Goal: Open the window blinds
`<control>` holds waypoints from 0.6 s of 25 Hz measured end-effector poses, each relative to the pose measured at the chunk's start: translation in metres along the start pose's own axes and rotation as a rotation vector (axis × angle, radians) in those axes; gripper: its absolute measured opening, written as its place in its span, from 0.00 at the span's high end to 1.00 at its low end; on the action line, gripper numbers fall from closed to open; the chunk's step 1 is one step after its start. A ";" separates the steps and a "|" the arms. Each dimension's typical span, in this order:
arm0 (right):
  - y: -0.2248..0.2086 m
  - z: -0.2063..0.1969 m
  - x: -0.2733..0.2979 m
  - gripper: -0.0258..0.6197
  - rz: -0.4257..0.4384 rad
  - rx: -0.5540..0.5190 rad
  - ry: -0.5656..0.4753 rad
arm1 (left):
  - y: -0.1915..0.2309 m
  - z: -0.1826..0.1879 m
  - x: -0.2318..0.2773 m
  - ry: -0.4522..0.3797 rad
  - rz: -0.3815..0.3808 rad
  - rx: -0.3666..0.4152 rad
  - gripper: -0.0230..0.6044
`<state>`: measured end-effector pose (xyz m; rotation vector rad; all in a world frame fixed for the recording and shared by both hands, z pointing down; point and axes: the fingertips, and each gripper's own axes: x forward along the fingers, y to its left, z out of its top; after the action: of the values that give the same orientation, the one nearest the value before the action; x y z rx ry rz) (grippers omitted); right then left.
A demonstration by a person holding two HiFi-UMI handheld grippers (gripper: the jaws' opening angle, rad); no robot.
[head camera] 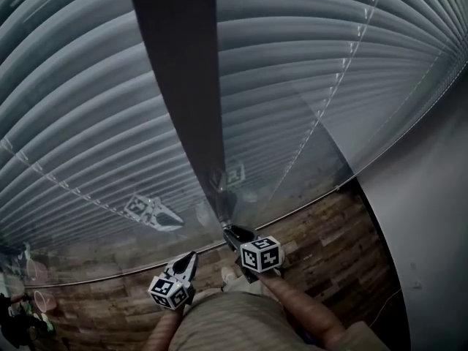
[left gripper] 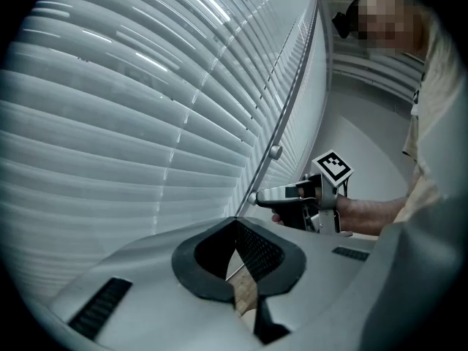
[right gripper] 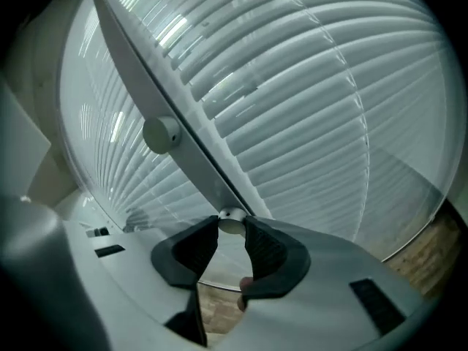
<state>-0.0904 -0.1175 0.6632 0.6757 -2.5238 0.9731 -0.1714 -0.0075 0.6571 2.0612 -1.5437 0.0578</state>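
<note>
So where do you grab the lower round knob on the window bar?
Pinch the lower knob by its round sides, coming straight on from the room side. It's a short stub sticking out of the bar, and the right tool grips it that way.

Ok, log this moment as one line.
right tool: shut on knob | left tool: shut, empty | blinds: closed

Left tool (left gripper: 235, 221) closed, right tool (right gripper: 232, 225) gripping
</note>
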 end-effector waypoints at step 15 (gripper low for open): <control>0.026 0.017 -0.010 0.78 -0.296 -0.654 0.096 | -0.014 0.019 0.003 0.026 -0.005 0.005 0.94</control>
<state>-0.0987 -0.1096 0.6328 0.7314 -2.3522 0.0578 -0.1632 -0.0163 0.6362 2.0596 -1.5245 0.0865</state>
